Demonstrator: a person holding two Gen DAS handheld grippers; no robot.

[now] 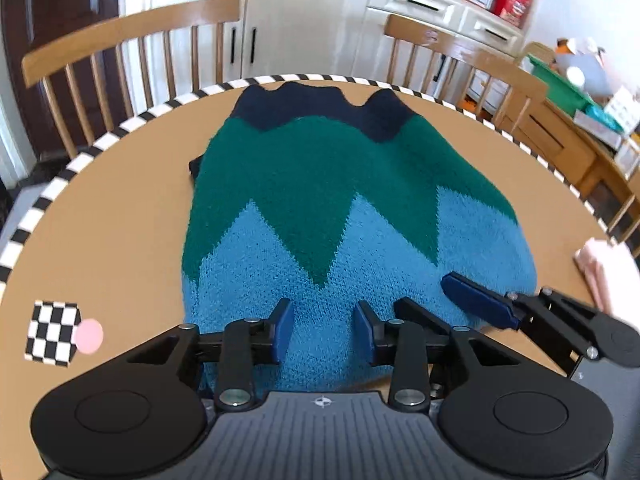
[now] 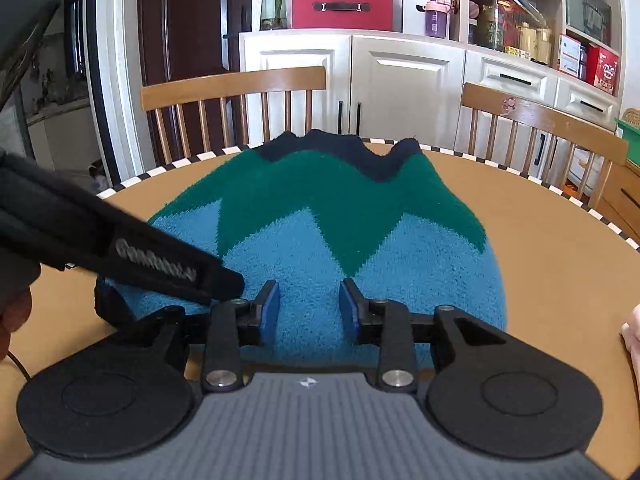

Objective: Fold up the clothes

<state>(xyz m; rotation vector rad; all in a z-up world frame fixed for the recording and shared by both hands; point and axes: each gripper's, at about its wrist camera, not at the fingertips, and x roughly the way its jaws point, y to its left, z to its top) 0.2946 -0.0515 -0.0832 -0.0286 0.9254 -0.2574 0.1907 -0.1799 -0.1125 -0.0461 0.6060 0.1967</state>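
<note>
A folded knit sweater [image 1: 320, 184] [image 2: 320, 200] with light blue, green and navy zigzag bands lies flat on the round tan table [image 1: 120, 220] [image 2: 540, 240]. Its light blue end is nearest to me. My left gripper [image 1: 324, 332] is open over that near edge, and the knit shows in the gap between its blue pads. My right gripper [image 2: 308, 308] is open in the same way over the same edge, just to the right. One of its blue fingers [image 1: 476, 300] shows in the left wrist view. The left gripper's black body [image 2: 160, 260] crosses the right wrist view.
The table has a black-and-white checked rim. A checkered marker [image 1: 54, 332] with a pink dot lies at its near left, and a pink item [image 1: 600, 268] lies at its right edge. Wooden chairs [image 1: 132, 28] [image 2: 232, 84] stand behind it, before white cabinets.
</note>
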